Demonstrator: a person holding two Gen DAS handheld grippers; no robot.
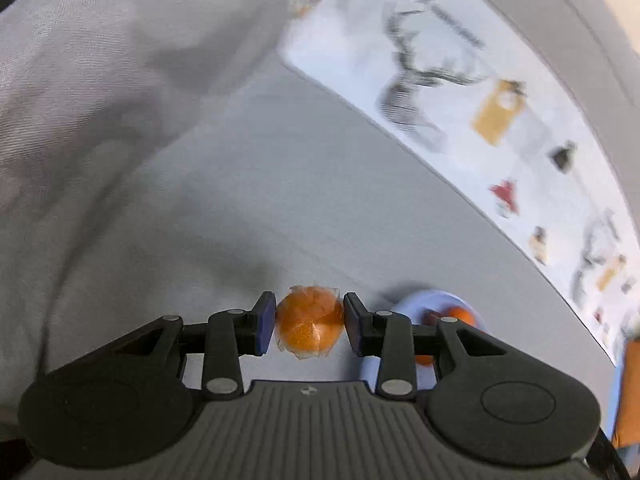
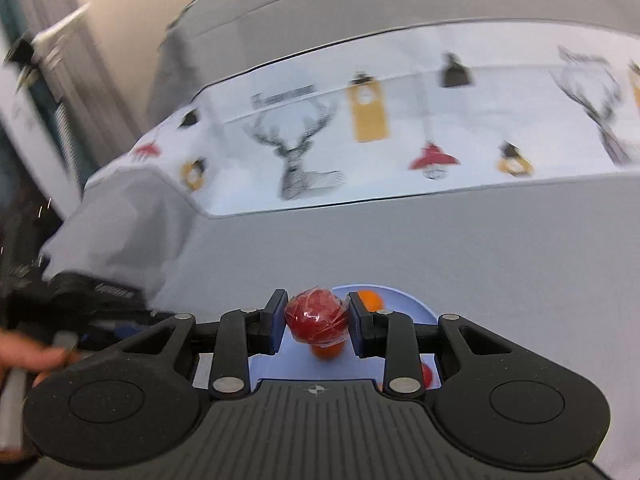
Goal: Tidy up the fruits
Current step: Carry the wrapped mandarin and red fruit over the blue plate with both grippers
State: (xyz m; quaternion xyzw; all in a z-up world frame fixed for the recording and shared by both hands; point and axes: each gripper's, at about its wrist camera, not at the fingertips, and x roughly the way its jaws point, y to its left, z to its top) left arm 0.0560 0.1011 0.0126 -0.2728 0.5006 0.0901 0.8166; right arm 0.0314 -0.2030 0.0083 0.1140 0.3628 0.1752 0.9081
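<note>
In the left wrist view my left gripper (image 1: 310,326) is shut on an orange fruit in clear wrap (image 1: 310,324), held above the grey cloth. A light blue plate (image 1: 420,304) lies just to its right with an orange fruit (image 1: 460,315) and a dark red one (image 1: 431,316) on it. In the right wrist view my right gripper (image 2: 317,318) is shut on a red fruit in clear wrap (image 2: 316,316), held over the same blue plate (image 2: 416,308). On the plate are two orange fruits (image 2: 370,300) (image 2: 326,351) and a red fruit (image 2: 426,375).
A grey cloth (image 1: 260,184) covers the table. A white runner printed with deer and lamps (image 2: 400,132) lies along the far side. In the right wrist view a hand (image 2: 24,356) and dark gear (image 2: 80,292) sit at the left edge. An orange object (image 1: 632,392) shows at the left wrist view's right edge.
</note>
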